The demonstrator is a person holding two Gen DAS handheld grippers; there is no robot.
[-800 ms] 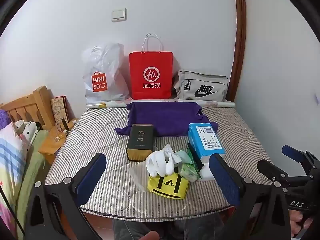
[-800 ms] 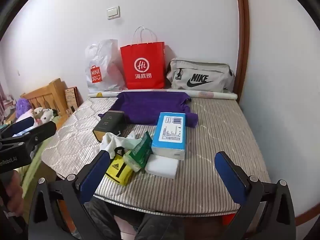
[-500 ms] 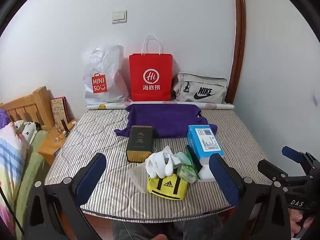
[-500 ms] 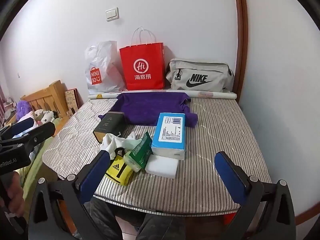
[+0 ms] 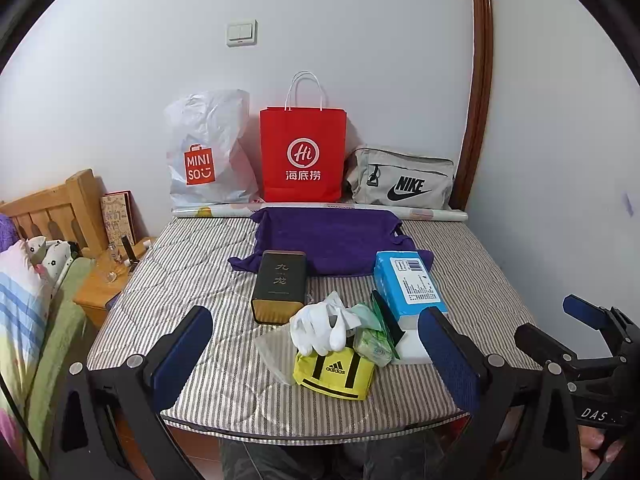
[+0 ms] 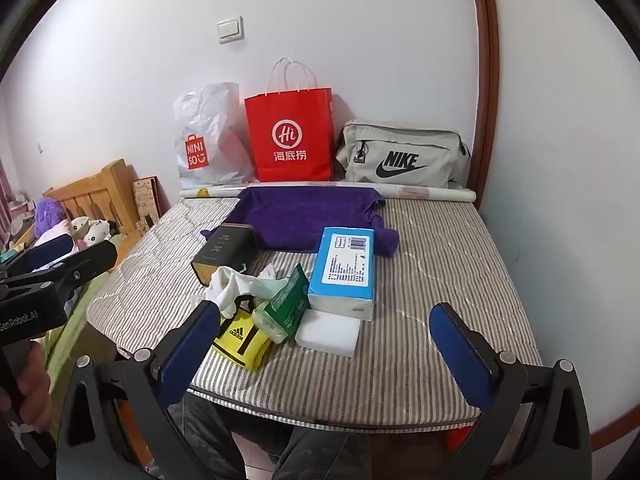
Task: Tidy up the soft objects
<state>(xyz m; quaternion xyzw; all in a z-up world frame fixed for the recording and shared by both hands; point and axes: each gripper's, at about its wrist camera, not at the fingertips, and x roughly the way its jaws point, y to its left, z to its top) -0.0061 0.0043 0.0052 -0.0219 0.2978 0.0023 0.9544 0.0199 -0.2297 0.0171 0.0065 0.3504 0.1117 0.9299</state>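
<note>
A pile lies near the front edge of the striped mattress: a white glove on a yellow Adidas pouch, a green tissue pack, a white sponge and a blue tissue box. A purple towel is spread behind them. My left gripper is open and empty, held in front of the pile. My right gripper is open and empty, also short of the pile.
A dark tin box stands left of the pile. A Miniso plastic bag, a red paper bag and a grey Nike bag line the wall. A wooden bedside stand and another bed are at the left.
Both grippers have drifted slightly, shifting the view a little; nothing on the mattress has moved.
</note>
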